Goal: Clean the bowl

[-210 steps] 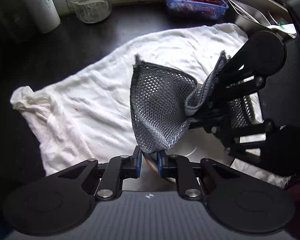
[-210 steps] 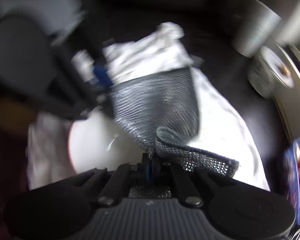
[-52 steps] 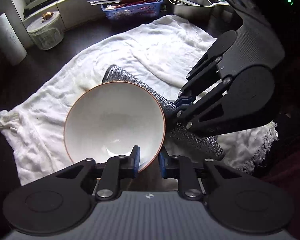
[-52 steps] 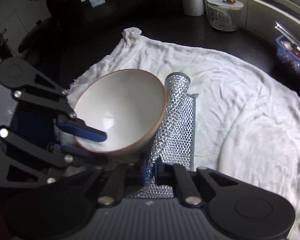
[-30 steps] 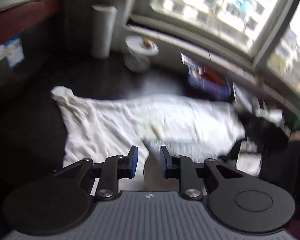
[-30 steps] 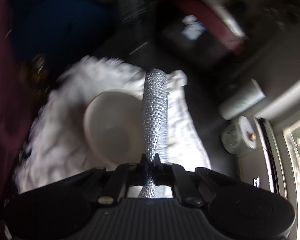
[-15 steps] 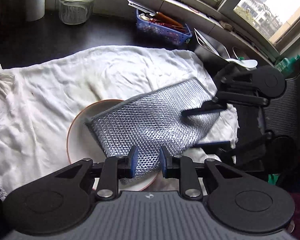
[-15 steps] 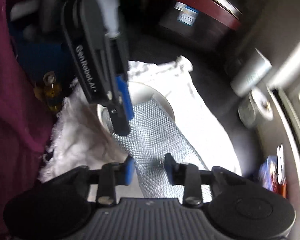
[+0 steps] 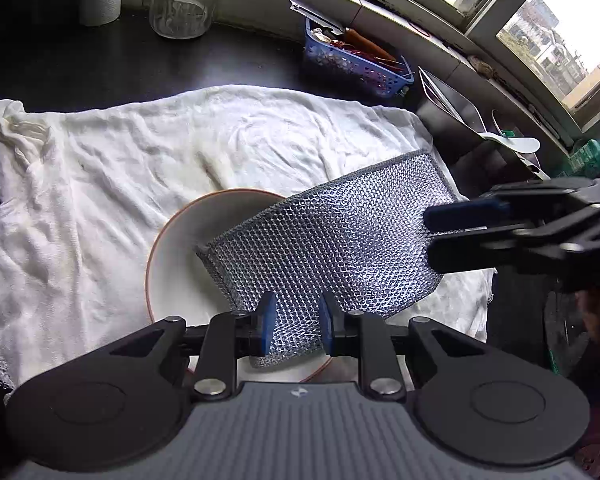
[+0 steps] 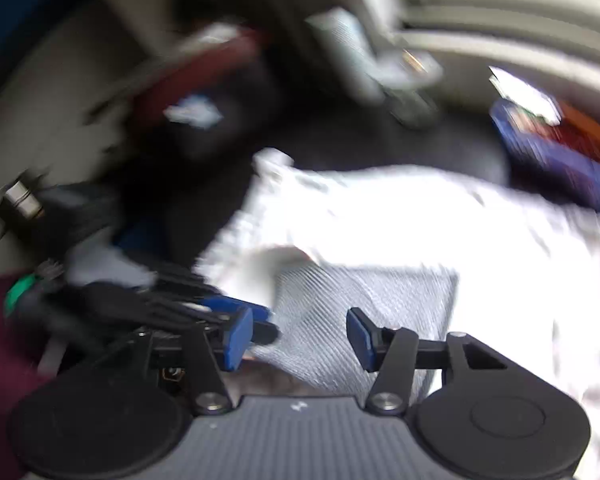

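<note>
White bowl (image 9: 188, 256) with a thin red-brown rim sits upright on the crumpled white cloth (image 9: 112, 184), which is spread over the dark countertop (image 9: 80, 60). Inside it: one end of the silver mesh scrubbing cloth (image 9: 332, 240), which drapes out over the far-right rim onto the white cloth. The near rim is hidden behind the left gripper (image 9: 294, 322).

Left gripper: jaws narrow, one blue pad on each side of the near rim, with mesh bunched between them. It appears to clamp the rim, though the contact itself is covered by mesh.

Right gripper (image 10: 300, 332): jaws opening, blue pads well apart, not pressing on anything. Mesh lies beyond and below the gap. In the left wrist view this gripper enters from the right, its fingertips (image 9: 464, 212) at the mesh's far edge; whether they touch it I cannot tell.

Other containers, back of counter:
- glass jar (image 9: 184, 4) with clear lid, a small brown lump on top; contents unclear.
- blue plastic basket (image 9: 356, 64) holding utensils, a serrated blade sticking out.
- metal tray (image 9: 452, 100), cut off by the edge clutter.

Right wrist view is heavily motion-blurred: the bowl is only a pale patch, the basket a blue-orange smear. It alone shows a maroon sleeve (image 10: 0, 360) at lower left.
</note>
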A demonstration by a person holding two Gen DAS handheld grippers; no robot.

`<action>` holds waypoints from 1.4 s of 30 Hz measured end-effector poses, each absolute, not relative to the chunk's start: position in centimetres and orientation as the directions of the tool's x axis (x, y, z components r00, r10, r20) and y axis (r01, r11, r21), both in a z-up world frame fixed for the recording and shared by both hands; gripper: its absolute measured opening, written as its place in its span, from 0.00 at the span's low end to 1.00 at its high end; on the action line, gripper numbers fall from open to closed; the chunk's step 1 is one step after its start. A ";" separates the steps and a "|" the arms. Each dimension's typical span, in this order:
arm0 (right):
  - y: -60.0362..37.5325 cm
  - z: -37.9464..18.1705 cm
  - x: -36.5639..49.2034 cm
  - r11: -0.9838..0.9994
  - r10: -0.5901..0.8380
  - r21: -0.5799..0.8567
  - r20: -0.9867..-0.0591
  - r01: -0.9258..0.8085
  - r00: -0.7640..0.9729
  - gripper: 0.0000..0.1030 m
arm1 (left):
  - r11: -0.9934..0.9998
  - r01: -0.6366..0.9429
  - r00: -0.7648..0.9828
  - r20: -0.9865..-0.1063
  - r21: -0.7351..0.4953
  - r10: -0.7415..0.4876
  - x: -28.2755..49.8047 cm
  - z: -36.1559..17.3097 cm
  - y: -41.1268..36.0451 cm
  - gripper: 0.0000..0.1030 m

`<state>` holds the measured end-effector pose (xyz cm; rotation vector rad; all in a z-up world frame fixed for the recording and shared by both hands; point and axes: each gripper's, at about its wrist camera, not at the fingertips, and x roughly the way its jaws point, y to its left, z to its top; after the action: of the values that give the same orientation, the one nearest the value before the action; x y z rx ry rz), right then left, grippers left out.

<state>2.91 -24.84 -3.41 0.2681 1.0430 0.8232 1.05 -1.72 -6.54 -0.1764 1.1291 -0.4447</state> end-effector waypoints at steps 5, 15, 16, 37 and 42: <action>-23.4 -6.4 4.0 0.711 0.697 0.625 -0.687 -0.324 0.204 0.54 | 0.898 0.258 0.343 -0.836 -0.355 -0.429 0.9 -6.8 -1.6 0.21; -20.0 -9.3 6.0 0.717 0.697 0.660 -0.694 -0.224 0.184 0.55 | 0.891 0.272 0.334 -0.833 -0.364 -0.442 0.9 -7.3 -1.0 0.21; -19.7 -9.5 6.1 0.724 0.689 0.654 -0.701 -0.221 0.183 0.55 | 0.889 0.277 0.333 -0.831 -0.365 -0.445 0.9 -7.3 -1.0 0.21; -15.4 -8.1 6.6 0.743 0.535 0.364 -0.827 -0.562 0.172 0.13 | 0.904 0.305 0.422 -0.809 -0.300 -0.410 1.2 -2.7 2.9 0.21; -13.3 -6.6 6.2 0.641 0.473 0.168 -0.855 -0.749 0.213 0.12 | 0.932 0.286 0.374 -0.870 -0.222 -0.322 4.0 -4.7 3.9 0.21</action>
<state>6.24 -13.30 -6.62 -0.3097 1.0518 0.8674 3.98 3.92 -4.70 -0.0359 1.1220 -0.3893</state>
